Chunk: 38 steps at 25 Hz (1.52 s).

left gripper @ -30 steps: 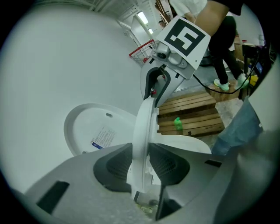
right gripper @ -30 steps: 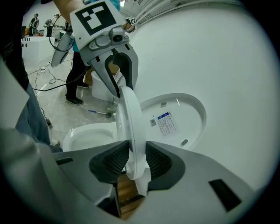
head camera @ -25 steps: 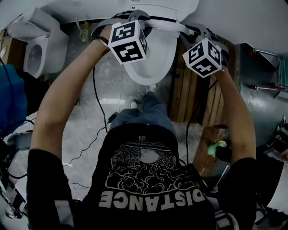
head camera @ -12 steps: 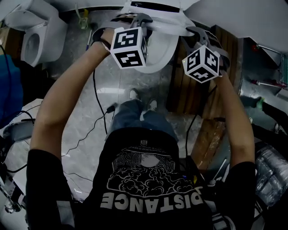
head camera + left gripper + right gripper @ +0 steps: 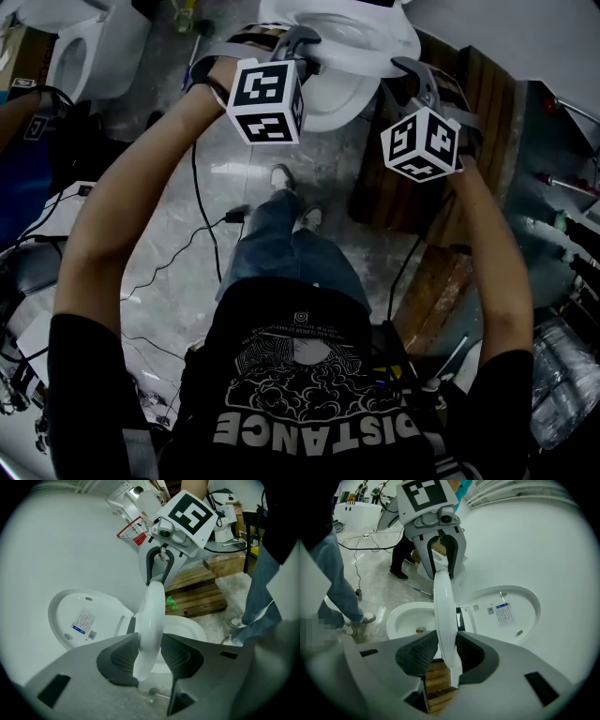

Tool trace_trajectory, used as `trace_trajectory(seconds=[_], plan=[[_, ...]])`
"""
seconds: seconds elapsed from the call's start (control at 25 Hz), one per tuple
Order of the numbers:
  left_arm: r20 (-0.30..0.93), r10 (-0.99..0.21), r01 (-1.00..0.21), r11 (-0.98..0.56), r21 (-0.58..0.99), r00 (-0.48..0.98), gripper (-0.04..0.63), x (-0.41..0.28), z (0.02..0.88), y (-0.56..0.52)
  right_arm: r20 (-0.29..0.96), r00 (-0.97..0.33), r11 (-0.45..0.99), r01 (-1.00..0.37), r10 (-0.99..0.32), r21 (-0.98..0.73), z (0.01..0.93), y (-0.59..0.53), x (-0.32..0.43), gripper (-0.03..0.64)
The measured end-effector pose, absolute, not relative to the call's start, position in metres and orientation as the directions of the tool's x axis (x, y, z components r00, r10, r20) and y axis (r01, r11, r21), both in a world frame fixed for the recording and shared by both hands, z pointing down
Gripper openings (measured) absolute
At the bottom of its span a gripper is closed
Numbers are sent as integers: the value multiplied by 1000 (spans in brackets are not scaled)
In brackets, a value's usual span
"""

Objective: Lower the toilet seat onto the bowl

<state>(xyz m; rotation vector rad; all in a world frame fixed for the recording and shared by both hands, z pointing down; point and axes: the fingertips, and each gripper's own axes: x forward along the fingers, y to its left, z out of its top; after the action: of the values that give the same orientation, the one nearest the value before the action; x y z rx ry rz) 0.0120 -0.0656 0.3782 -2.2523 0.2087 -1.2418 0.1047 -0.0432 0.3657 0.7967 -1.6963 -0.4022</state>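
Observation:
The white toilet seat [image 5: 152,620] stands tilted up on edge, away from the raised lid [image 5: 79,620] and above the open bowl [image 5: 190,630]. My left gripper [image 5: 150,656] is shut on one side of the seat ring, with the pads pressing both faces. Across the ring, my right gripper [image 5: 446,651] is shut on the opposite side of the seat [image 5: 443,611]. The lid [image 5: 506,613] with its sticker leans on the wall behind, and the bowl [image 5: 410,618] lies below. In the head view, both the left gripper [image 5: 298,42] and the right gripper [image 5: 412,70] reach to the toilet [image 5: 347,94] at the top.
A wooden pallet [image 5: 412,187] lies right of the toilet, with a green object [image 5: 172,603] on it. A second toilet [image 5: 84,47] stands at the far left. Cables [image 5: 178,253] trail over the marble floor. Another person's legs [image 5: 401,559] stand beyond the bowl.
Both grippers have come forward with the seat, swinging it off the lid and out over the bowl. The head view has shifted, so the toilet now sits higher in frame.

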Motion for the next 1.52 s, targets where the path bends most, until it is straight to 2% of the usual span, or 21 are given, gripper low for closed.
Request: trace_trajectory(seconds=[0.68,1.52], plan=[[767,-420,174,-813,-555,485,175,-7,484,-10,740,-175,760,-150,-650,632,472,12,85,168],[798,-405,257,-796,-548,446,190,-15,617,25,822,-140,830,-3,-552,557,619,40,76,225]])
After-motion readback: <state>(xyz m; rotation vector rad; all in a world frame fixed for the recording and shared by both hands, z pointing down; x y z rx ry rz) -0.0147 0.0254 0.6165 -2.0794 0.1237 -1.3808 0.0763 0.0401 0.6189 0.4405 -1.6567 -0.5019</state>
